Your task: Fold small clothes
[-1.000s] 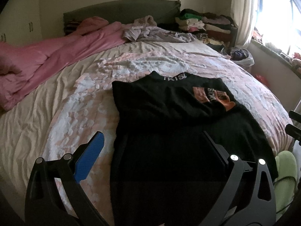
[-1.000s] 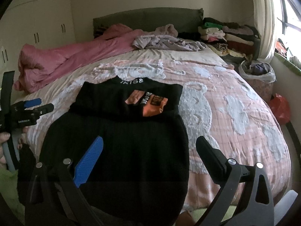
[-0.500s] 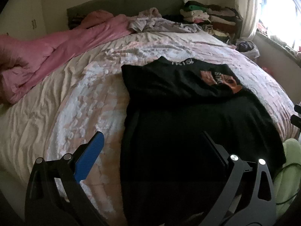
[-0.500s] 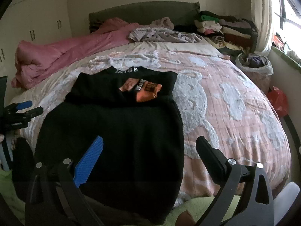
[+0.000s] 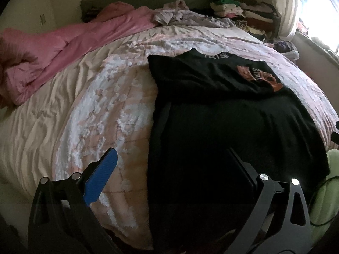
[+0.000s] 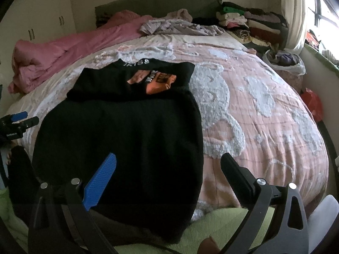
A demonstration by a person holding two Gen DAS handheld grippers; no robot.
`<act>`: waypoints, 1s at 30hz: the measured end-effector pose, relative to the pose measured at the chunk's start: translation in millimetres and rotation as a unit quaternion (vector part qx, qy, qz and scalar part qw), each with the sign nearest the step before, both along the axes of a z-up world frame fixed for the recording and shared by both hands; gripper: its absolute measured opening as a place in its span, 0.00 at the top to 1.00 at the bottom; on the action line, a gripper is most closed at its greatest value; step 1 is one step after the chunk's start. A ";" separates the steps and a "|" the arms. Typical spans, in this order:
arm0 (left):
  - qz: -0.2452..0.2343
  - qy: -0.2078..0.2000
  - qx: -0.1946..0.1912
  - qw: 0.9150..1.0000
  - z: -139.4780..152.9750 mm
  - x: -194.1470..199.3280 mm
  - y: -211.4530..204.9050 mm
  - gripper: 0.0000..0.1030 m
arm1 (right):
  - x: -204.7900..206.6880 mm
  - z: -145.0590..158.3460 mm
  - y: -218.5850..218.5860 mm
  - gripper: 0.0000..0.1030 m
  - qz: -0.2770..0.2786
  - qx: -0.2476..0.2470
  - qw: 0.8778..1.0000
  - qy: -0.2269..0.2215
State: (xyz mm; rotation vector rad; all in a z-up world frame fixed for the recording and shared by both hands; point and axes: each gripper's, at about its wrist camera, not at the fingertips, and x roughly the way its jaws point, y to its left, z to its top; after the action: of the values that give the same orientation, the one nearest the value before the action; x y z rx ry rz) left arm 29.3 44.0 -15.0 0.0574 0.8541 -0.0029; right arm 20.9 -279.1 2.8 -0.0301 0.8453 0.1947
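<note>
A black shirt (image 5: 222, 131) with an orange print lies flat on the bed, its sleeves folded in over the top part; its hem hangs over the near edge. It also shows in the right wrist view (image 6: 127, 131). My left gripper (image 5: 171, 158) is open and empty, hovering above the shirt's lower left edge. My right gripper (image 6: 169, 163) is open and empty above the shirt's lower right part. The left gripper also shows at the left edge of the right wrist view (image 6: 19, 120).
The bed has a pink and white bear-pattern blanket (image 6: 254, 110). A pink duvet (image 5: 63, 48) lies at the far left, loose lilac clothes (image 6: 175, 26) by the headboard, stacked clothes (image 6: 254, 21) at the far right. A green mat (image 6: 222, 228) lies below.
Both grippers have drawn back and tilted down toward the shirt's hem at the bed's near edge. The shirt has not moved. Both grippers stay open.
</note>
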 end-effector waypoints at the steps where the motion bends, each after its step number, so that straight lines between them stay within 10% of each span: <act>1: 0.001 0.001 0.000 1.000 -0.7 -0.7 0.6 0.09 | -0.3 -1.7 -0.1 0.04 0.000 -0.001 1.000 0.002; 30: 0.020 0.062 -0.026 0.998 -44.9 -26.9 39.1 0.09 | -10.3 -46.2 -15.2 0.05 -0.006 0.009 0.997 0.075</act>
State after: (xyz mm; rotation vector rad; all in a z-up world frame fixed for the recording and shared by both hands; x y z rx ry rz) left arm 2.4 83.1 -59.9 -0.0090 0.9781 0.0088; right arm 10.6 -294.3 -43.5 0.0071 0.9927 0.1962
